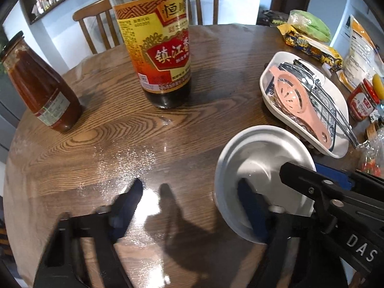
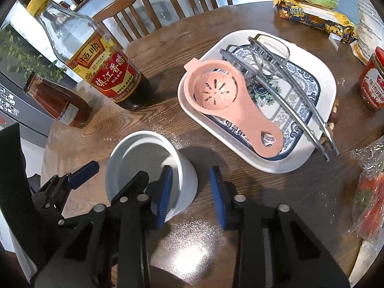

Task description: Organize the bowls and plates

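Note:
A small white bowl (image 1: 254, 168) (image 2: 144, 158) stands on the round wooden table. My left gripper (image 1: 192, 204) is open beside it, its right finger at the bowl's near rim. My right gripper (image 2: 192, 196) is open; its left finger reaches inside the bowl and the right finger is outside the wall. A white rectangular plate (image 2: 319, 76) (image 1: 271, 72) holds a blue patterned plate (image 2: 297, 96), a pink egg separator (image 2: 228, 100) (image 1: 295, 100) and metal tongs (image 2: 297, 96).
A vinegar bottle (image 1: 158, 48) (image 2: 100, 69) and a red sauce jar (image 1: 38, 84) (image 2: 57, 100) stand to the left. Snack packets (image 1: 309, 40) (image 2: 309, 12) and a chilli jar (image 1: 362, 100) (image 2: 372, 81) crowd the right side. Chairs stand behind the table.

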Available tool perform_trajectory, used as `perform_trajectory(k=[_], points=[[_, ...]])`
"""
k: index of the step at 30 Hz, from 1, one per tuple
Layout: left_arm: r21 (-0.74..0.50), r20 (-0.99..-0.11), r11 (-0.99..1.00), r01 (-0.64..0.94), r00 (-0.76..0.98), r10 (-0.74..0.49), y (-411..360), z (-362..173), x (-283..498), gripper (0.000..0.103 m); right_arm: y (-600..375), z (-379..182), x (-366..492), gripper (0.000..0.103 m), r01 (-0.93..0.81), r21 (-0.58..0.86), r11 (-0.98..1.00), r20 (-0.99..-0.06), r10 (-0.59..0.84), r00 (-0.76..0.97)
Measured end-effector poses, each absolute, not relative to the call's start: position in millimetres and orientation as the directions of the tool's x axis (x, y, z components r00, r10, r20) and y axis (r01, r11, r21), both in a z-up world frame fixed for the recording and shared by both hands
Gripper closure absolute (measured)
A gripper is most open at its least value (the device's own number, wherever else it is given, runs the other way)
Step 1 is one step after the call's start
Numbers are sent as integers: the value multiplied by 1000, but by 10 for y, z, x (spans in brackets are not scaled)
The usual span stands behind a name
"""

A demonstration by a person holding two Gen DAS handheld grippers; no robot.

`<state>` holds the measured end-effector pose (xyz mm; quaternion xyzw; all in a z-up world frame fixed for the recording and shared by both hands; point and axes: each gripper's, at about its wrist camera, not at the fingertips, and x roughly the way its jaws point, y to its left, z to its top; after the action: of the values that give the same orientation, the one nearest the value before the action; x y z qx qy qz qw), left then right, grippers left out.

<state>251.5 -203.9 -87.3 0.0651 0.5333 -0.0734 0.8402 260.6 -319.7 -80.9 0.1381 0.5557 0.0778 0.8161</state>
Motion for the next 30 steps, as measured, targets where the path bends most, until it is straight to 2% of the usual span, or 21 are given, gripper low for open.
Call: perform_trajectory(k=[6,11,17,23,26,30], points=[[16,-905,969,246,416,-91,-2148,-853,2471,67,-3137,-849,2621,77,18,309,951,-890,282,358],[-21,-909,962,271,395,-131,-2196,-861,2464,82,-3140,-857,2619,82,12,334,943,-883,308,354],[-25,-905,958,284,401,-143,-2227,-869,2478,82,-3157,-896,2630,82,20,360,933,-874,329,358],[3,-895,950,311,425,-137,-2232,-851,2383,82,-3053,-844,2561,84,-17,299,954,-877,282,389],[-22,-889,953,303,429,-157,-2183,-793,2330,82,-3114,-825,2483,84,6,345,938,-857,313,409],[12,-872,950,312,469,-143,-2194,-678,2207,82,-3134,-738,2366,84,8,365,931,-839,325,437]])
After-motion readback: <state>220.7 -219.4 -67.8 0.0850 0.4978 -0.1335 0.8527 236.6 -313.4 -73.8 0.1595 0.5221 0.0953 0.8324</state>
